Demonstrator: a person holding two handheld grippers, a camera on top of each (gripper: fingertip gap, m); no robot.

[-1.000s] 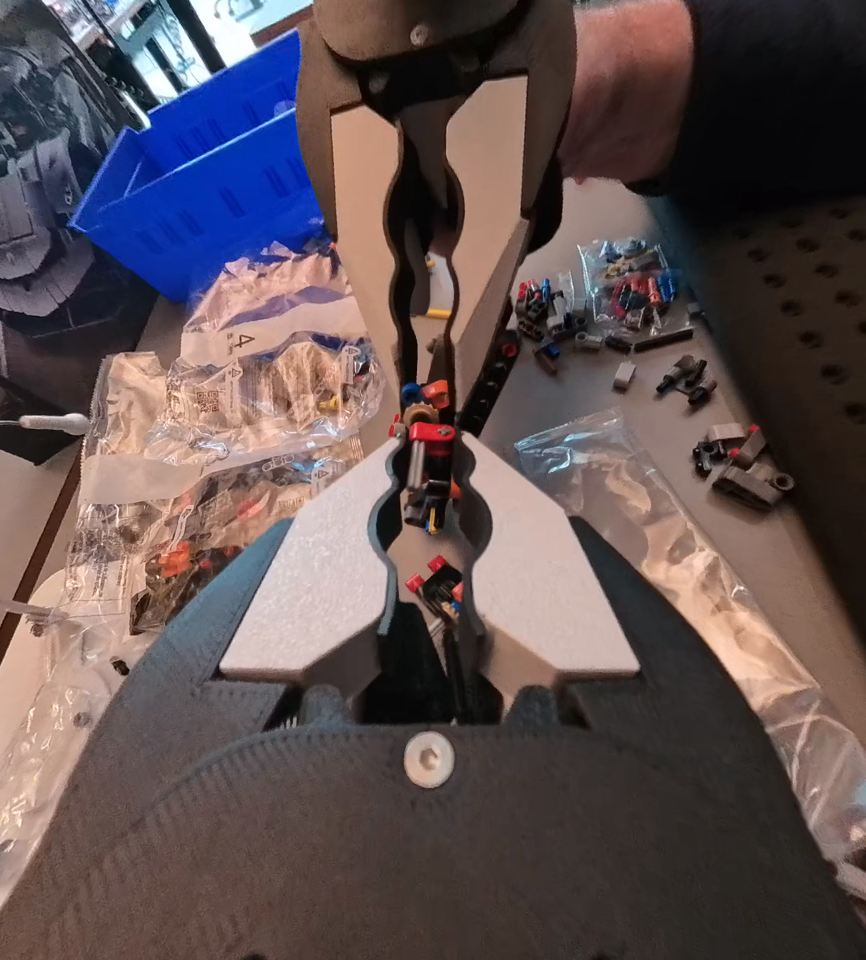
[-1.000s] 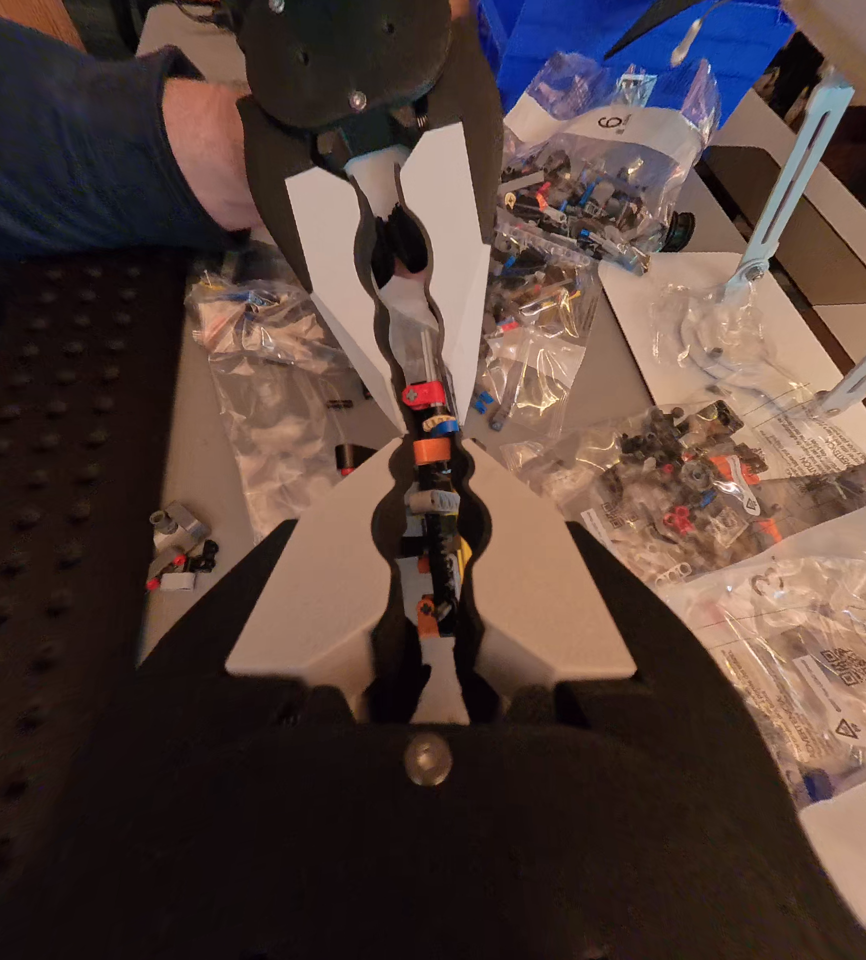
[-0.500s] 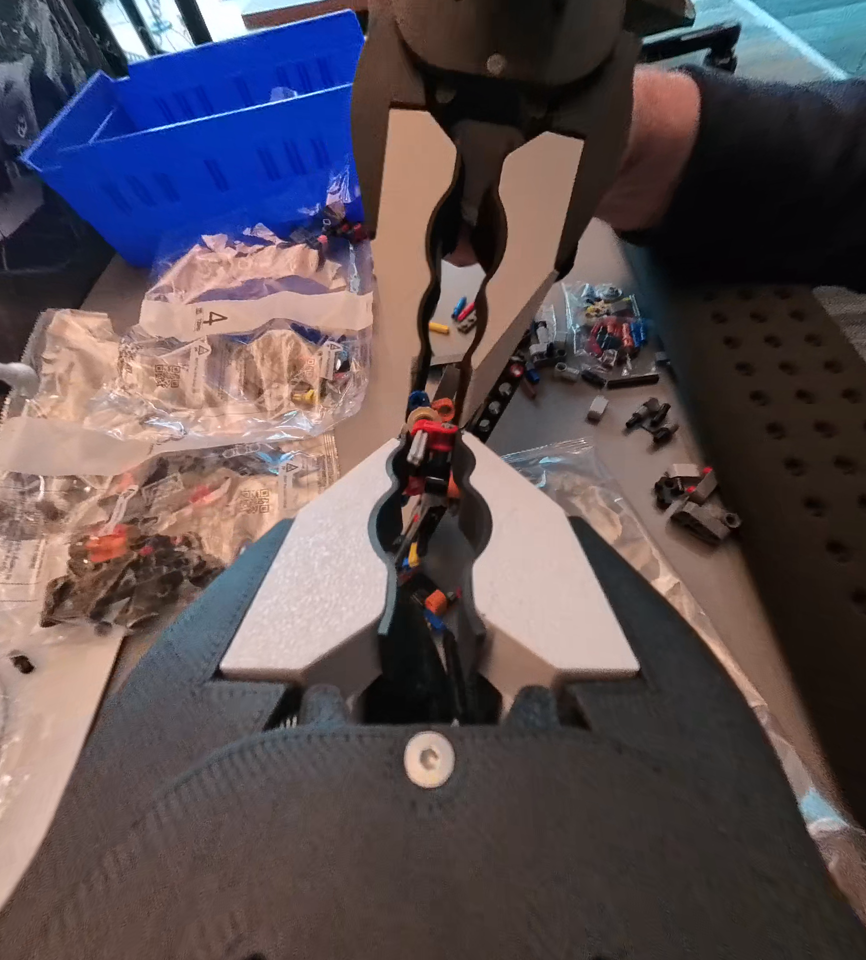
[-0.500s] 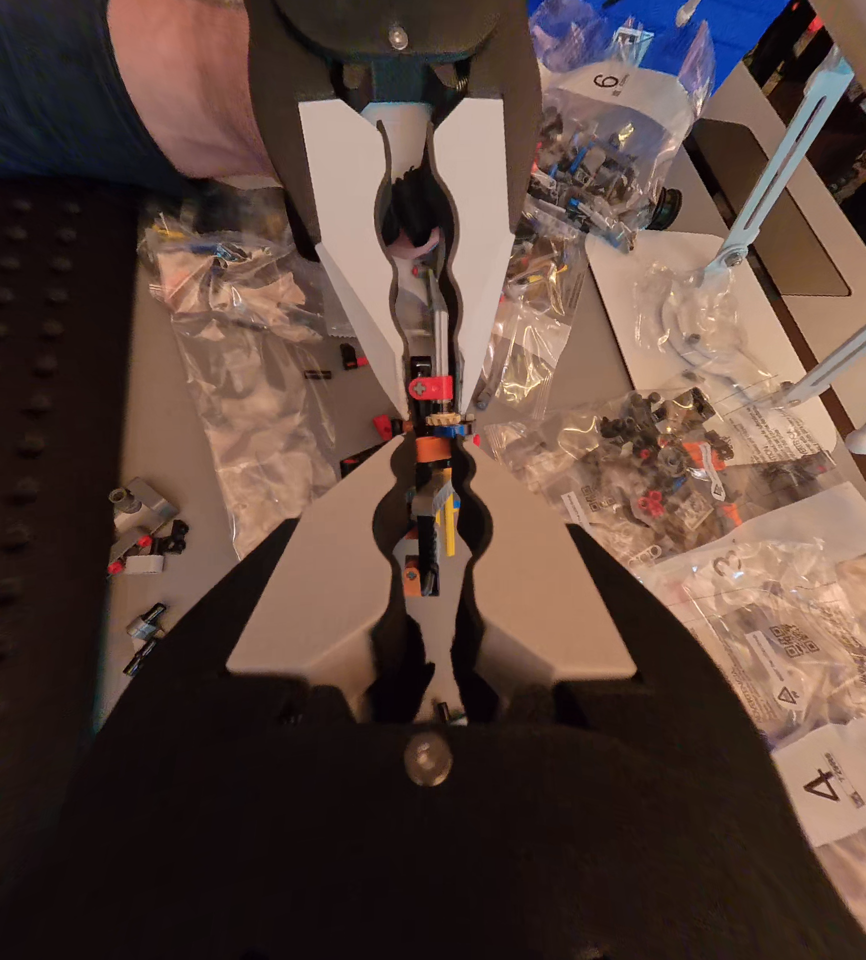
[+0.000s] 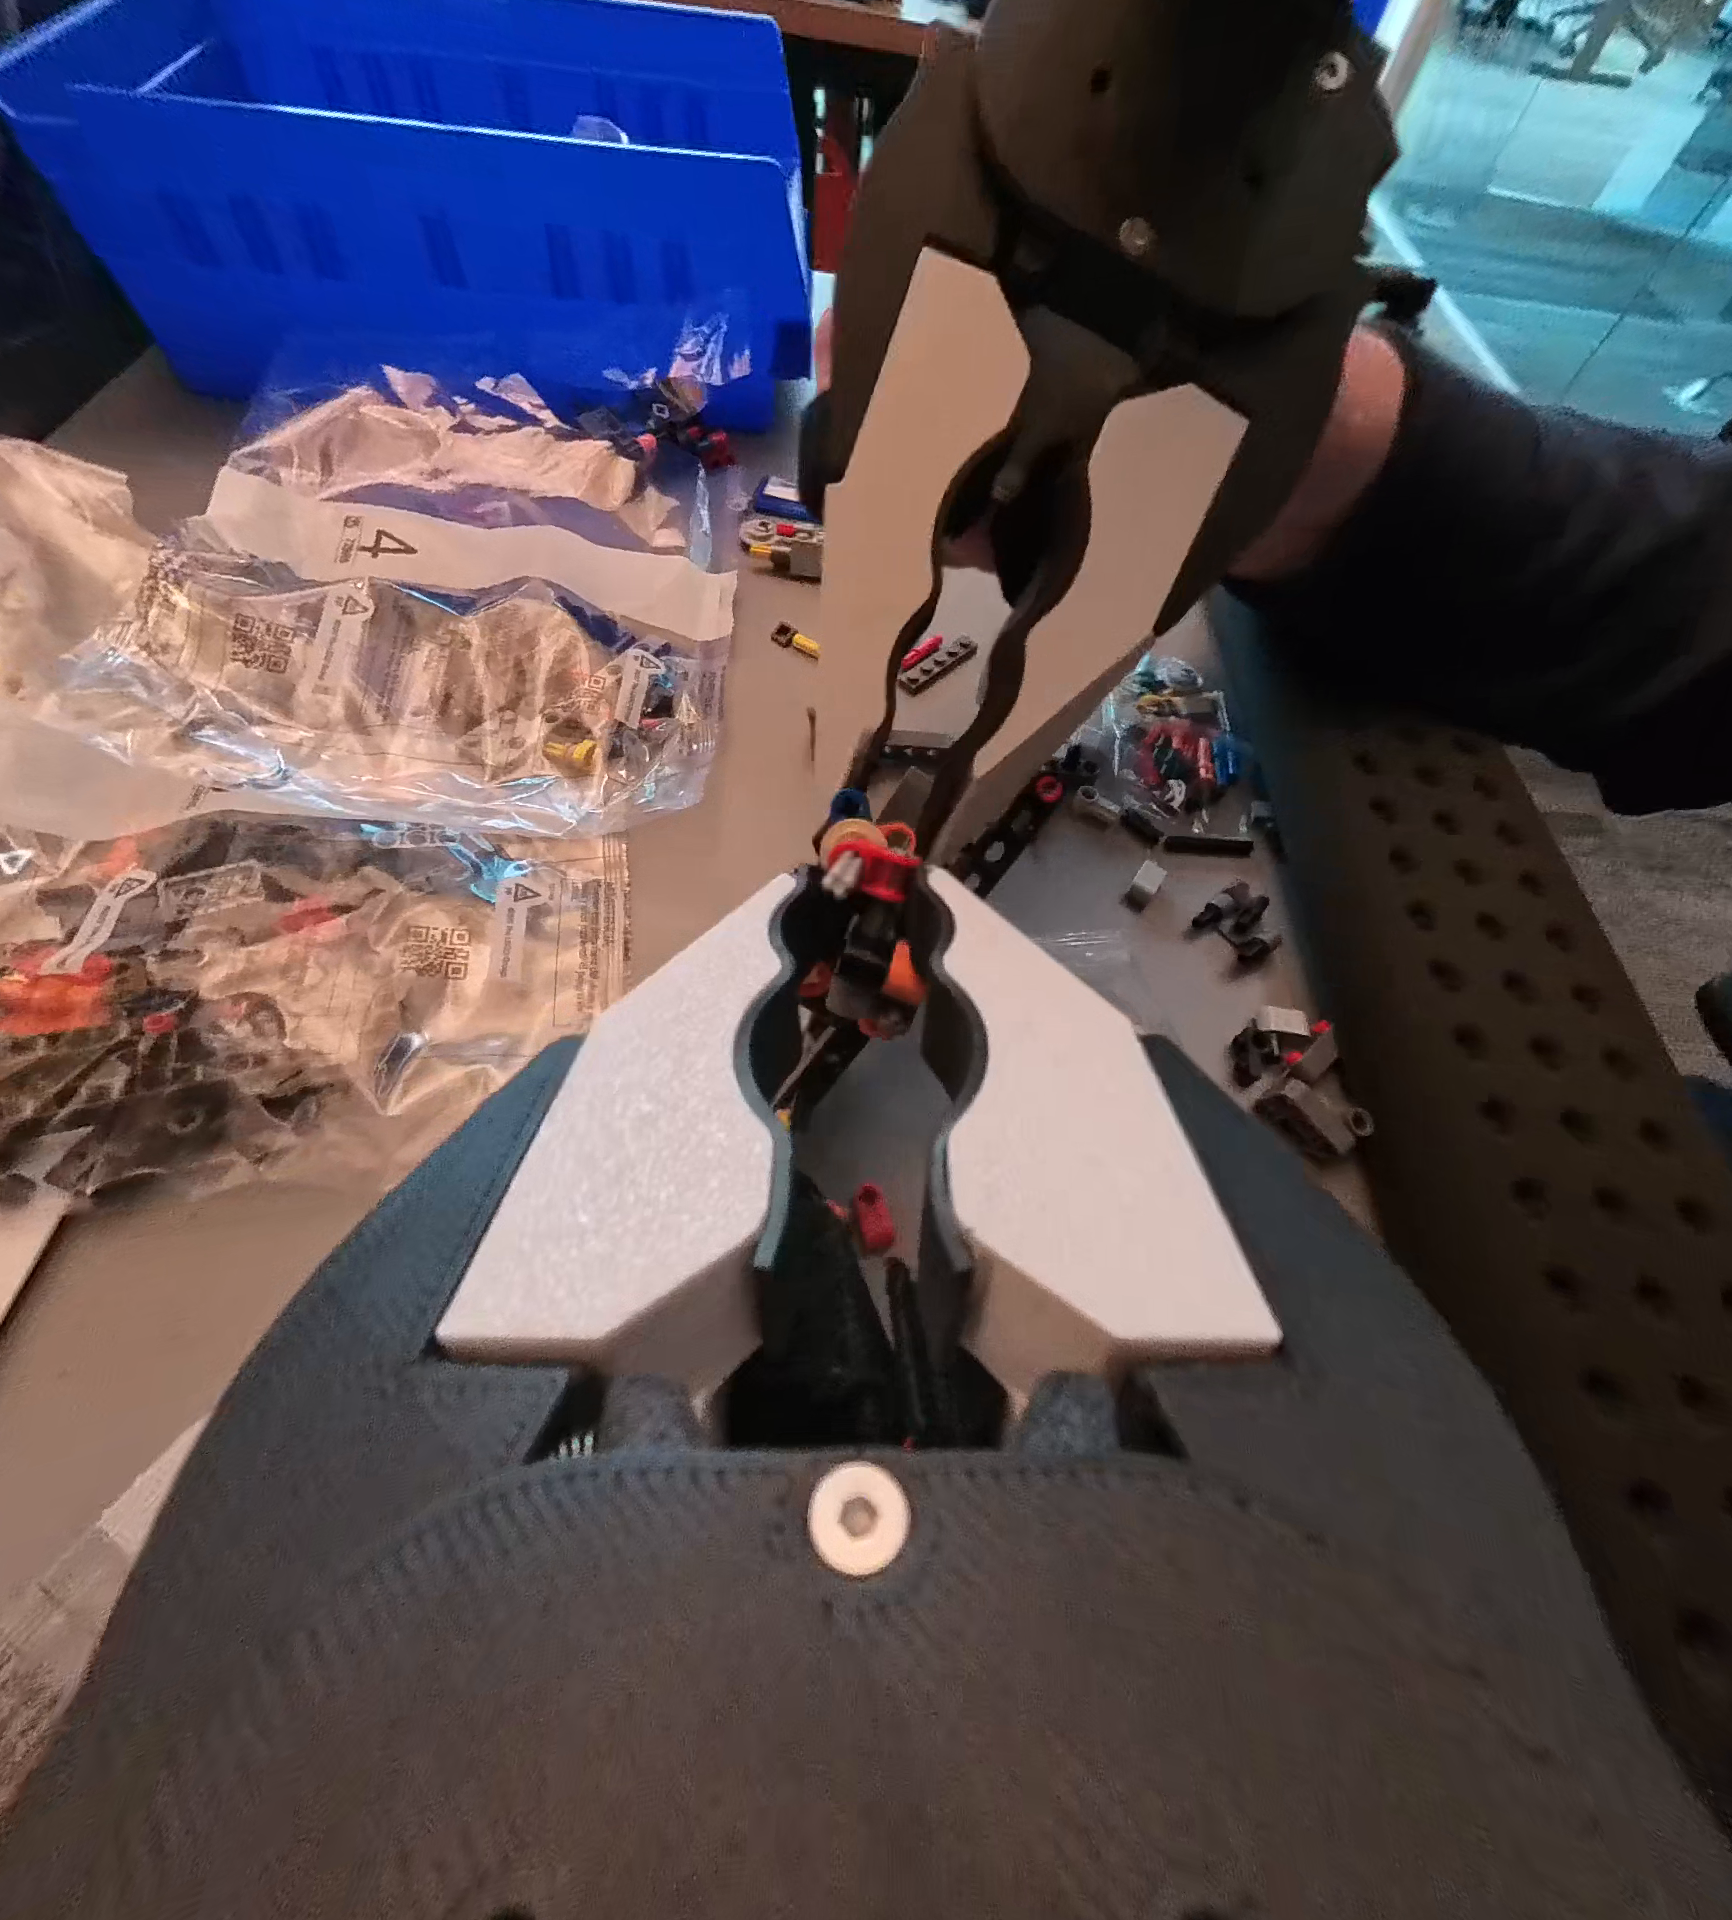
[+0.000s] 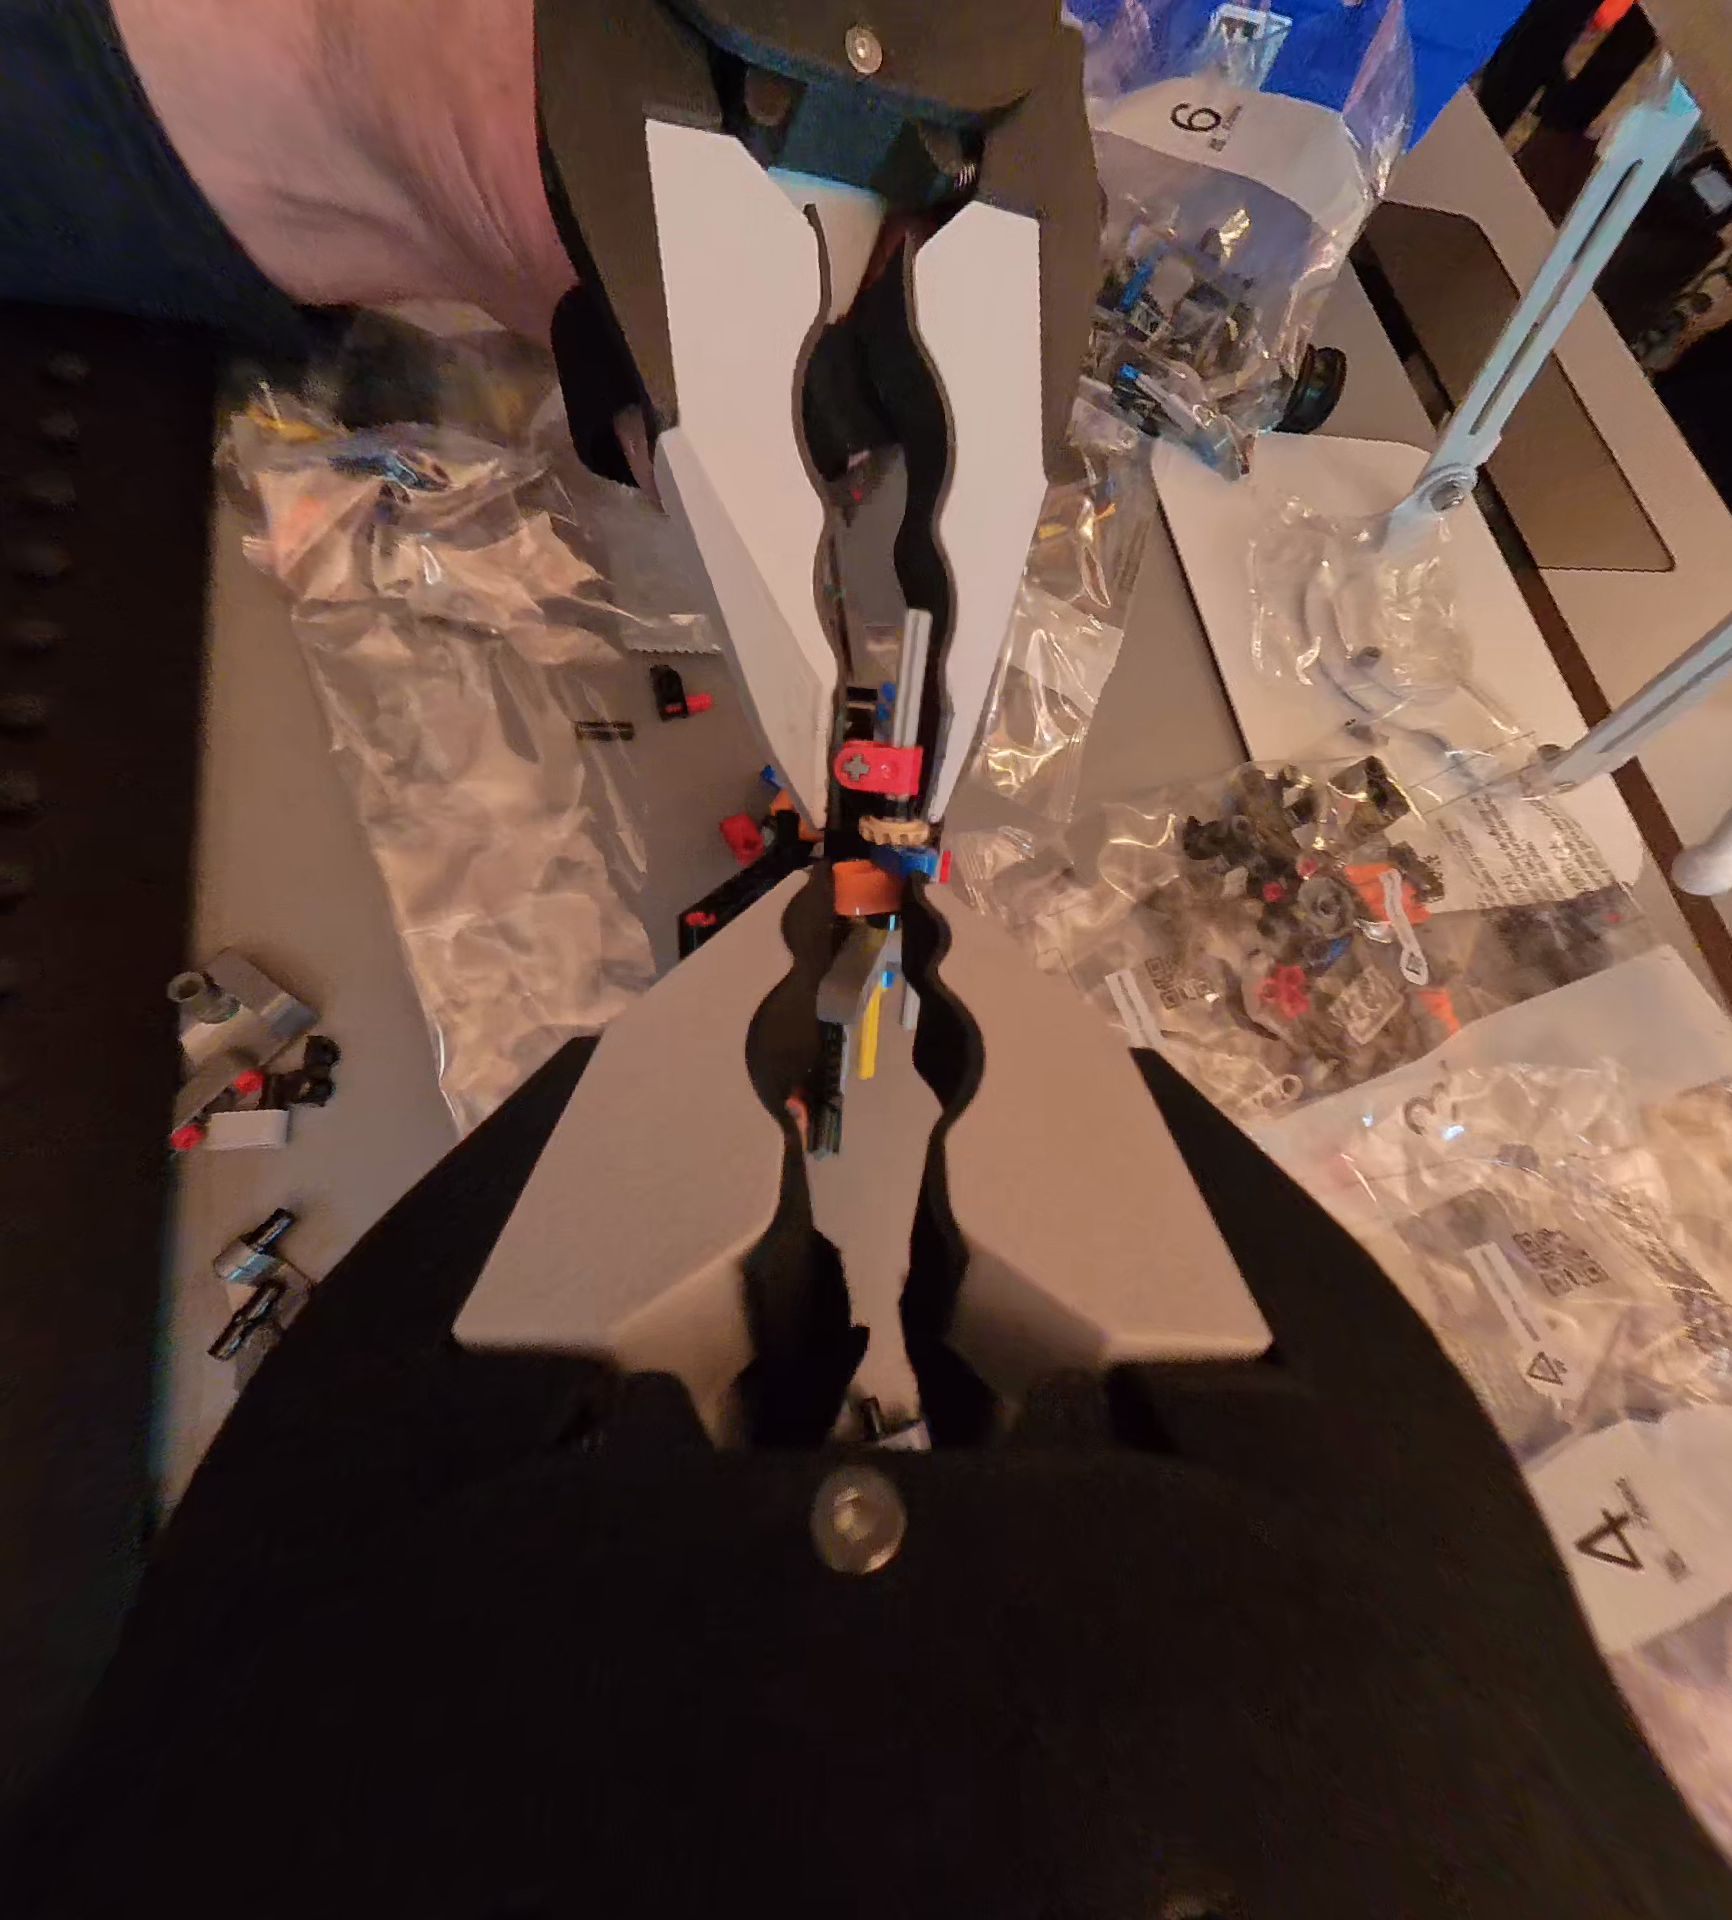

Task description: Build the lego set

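Lego subassembly, a slender stack of black, red and orange plastic parts on a grey axle, is held above the table, pinched at opposite ends by left gripper and right gripper, tips nearly meeting. Sealed crinkled bags and loose pieces suggest most building remains.

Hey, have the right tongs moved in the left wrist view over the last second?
Yes. The right tongs have swung toward the view's right: their body once overlapped the blue bin, and now sits right of it.
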